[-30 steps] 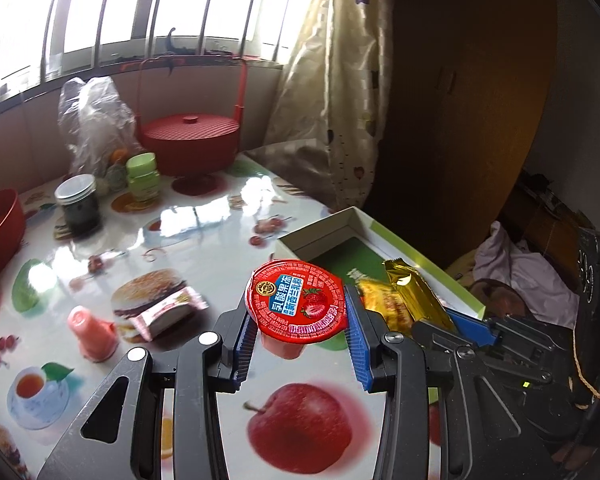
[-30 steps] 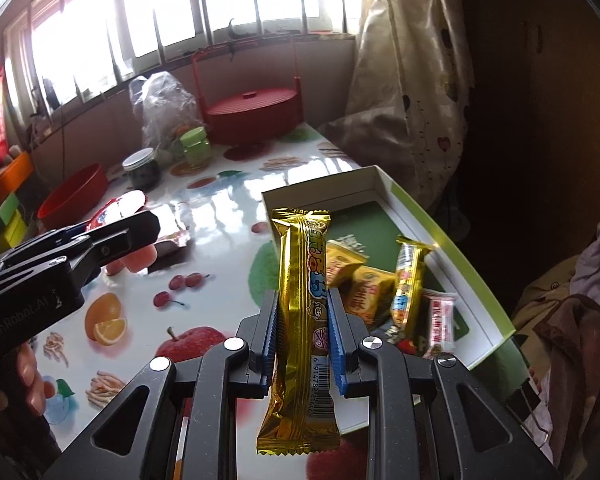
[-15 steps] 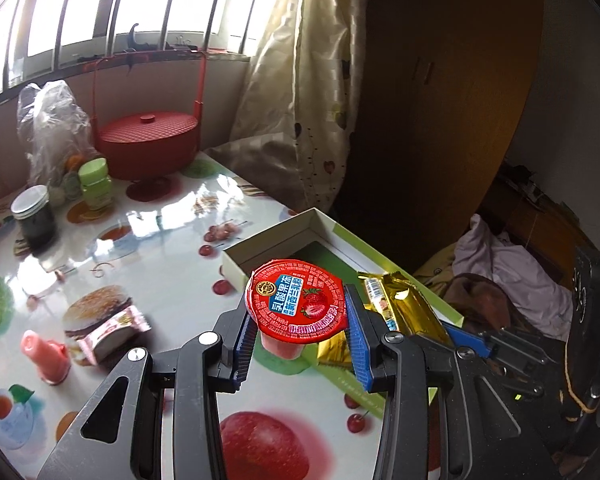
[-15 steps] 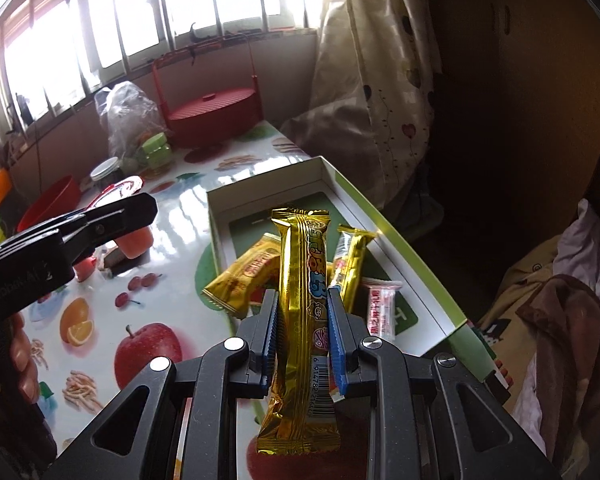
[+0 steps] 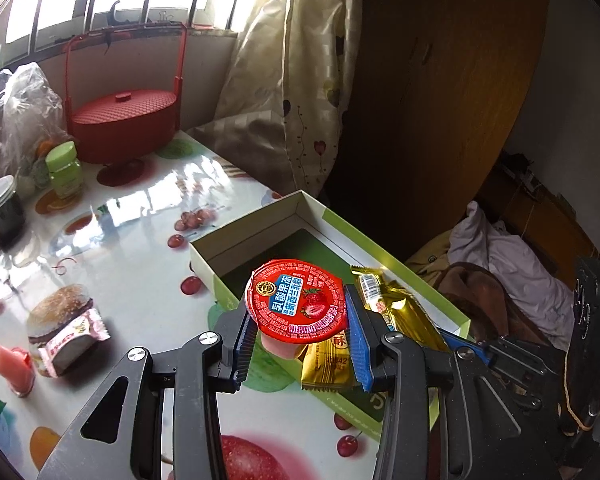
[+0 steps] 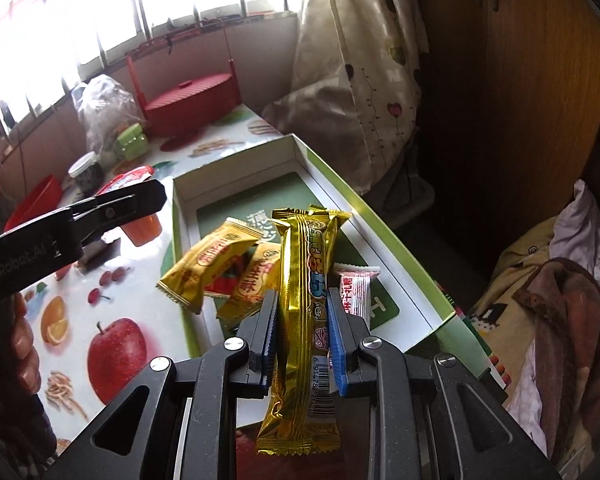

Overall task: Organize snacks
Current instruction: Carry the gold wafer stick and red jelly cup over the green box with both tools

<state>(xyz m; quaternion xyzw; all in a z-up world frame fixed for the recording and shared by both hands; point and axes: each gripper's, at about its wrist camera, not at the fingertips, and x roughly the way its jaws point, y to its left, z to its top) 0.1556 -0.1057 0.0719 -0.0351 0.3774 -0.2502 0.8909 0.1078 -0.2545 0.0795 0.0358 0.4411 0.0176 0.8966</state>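
A: Start with the box (image 6: 384,240). What could go wrong around it?

B: It is a shallow green-and-white tray at the table's right edge, and its near end is already crowded: two yellow packets (image 6: 210,266) lie piled against the near-left wall, one riding up over the rim, and a pink-and-white packet (image 6: 356,284) sits beside them. I think anything let go onto that heap may slide over the low wall onto the fruit-print tablecloth (image 5: 140,240). The far half of the box is bare, so that looks the safer spot.

A: And the two tongs?

B: The right gripper (image 6: 303,328) is pinched narrow on the gold bar (image 6: 306,312), gripping its middle above the near end of the box. The left gripper (image 5: 298,340) holds the jelly cup (image 5: 298,306) by its sides, half-wide, above the box's near-left corner. They hang close together, so I think they could knock each other going down.

A: How does the bar lie?

B: Its long axis runs along the fingers, one crimped end toward the far end of the box, the barcode end hanging back toward the hand. Lengthways with the box, roughly. The long free ends could catch on the piled packets.

A: The cup?

B: Red foil lid up, roughly level. The grip is low on a tapered wall, so it might slip.
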